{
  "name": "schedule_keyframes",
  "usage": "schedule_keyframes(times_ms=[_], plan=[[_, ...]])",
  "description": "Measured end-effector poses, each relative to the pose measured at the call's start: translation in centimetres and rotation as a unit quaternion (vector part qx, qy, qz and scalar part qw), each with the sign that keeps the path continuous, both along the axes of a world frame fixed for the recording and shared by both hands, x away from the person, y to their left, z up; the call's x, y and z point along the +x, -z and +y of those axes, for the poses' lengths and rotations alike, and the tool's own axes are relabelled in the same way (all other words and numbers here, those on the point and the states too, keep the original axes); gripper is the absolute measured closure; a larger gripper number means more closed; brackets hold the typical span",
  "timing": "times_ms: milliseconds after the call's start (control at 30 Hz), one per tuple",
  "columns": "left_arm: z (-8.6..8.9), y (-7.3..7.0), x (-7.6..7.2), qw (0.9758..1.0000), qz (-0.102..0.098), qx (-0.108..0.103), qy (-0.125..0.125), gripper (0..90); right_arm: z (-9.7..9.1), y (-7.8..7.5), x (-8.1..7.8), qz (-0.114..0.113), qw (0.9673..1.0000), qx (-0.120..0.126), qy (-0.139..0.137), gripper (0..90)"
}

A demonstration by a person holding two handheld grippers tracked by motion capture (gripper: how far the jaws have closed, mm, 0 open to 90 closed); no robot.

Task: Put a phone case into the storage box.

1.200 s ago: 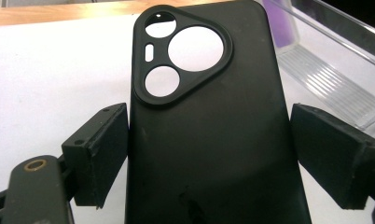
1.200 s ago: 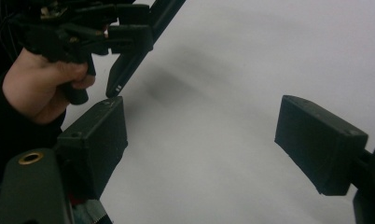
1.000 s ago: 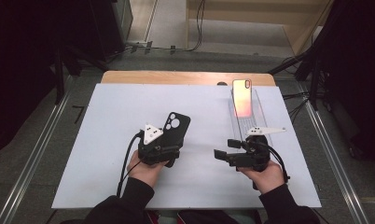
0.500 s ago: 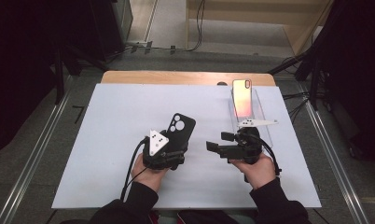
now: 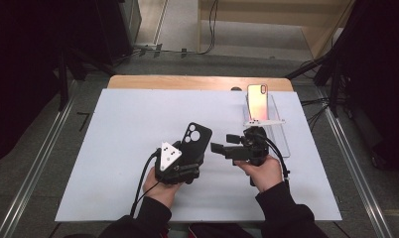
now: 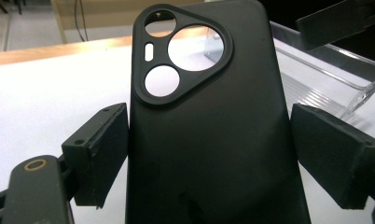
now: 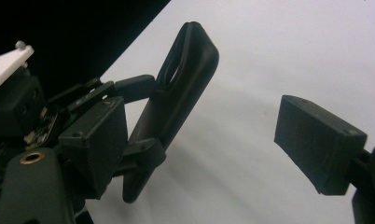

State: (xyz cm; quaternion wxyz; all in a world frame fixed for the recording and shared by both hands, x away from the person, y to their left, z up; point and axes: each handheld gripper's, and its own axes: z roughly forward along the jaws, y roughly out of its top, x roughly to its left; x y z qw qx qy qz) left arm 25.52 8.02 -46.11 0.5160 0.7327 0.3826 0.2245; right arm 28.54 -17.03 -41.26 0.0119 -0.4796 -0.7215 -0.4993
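Note:
A black phone case [image 5: 198, 139] with a triangular camera cut-out is held up off the white table top, tilted away from me. My left gripper [image 5: 190, 157] is shut on its lower part. In the left gripper view the case [image 6: 209, 130] spans the gap between the two pads [image 6: 99, 149]. My right gripper [image 5: 223, 143] points left at the case from its right side and stands open with nothing between its jaws. The right gripper view has the case [image 7: 188, 74] edge-on, just beyond the near pad [image 7: 99, 140].
A phone [image 5: 257, 101] with a pinkish shiny face leans on a clear plastic stand [image 5: 282, 136] at the back right. The white sheet [image 5: 123, 134] covers the table, with a wooden edge [image 5: 187, 83] at the back. Metal rails run along both sides.
My right gripper has moved left and slightly up, closer to the case. The left gripper and the case have barely shifted.

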Motion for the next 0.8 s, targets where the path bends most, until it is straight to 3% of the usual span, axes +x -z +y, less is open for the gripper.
schedule_keyframes(times_ms=[200,367,533,800], plan=[[-0.1,0.0,-0.4,1.0000,-0.002,-0.006,0.000,14.1,0.7,0.0,0.7,-0.001,0.9999,0.010,-0.001,15.5],[-0.1,0.1,-0.6,0.9997,-0.004,-0.022,0.003,14.1,1.5,0.2,1.4,0.002,0.9998,0.018,-0.005,20.0],[-0.3,0.3,-0.7,0.9997,0.003,-0.024,0.004,14.1,2.2,0.5,2.2,0.007,0.9997,0.024,-0.006,24.1],[-0.3,0.6,-0.8,0.9990,0.017,-0.042,0.006,14.0,2.6,0.8,2.9,0.028,0.9984,0.048,-0.006,44.8]])
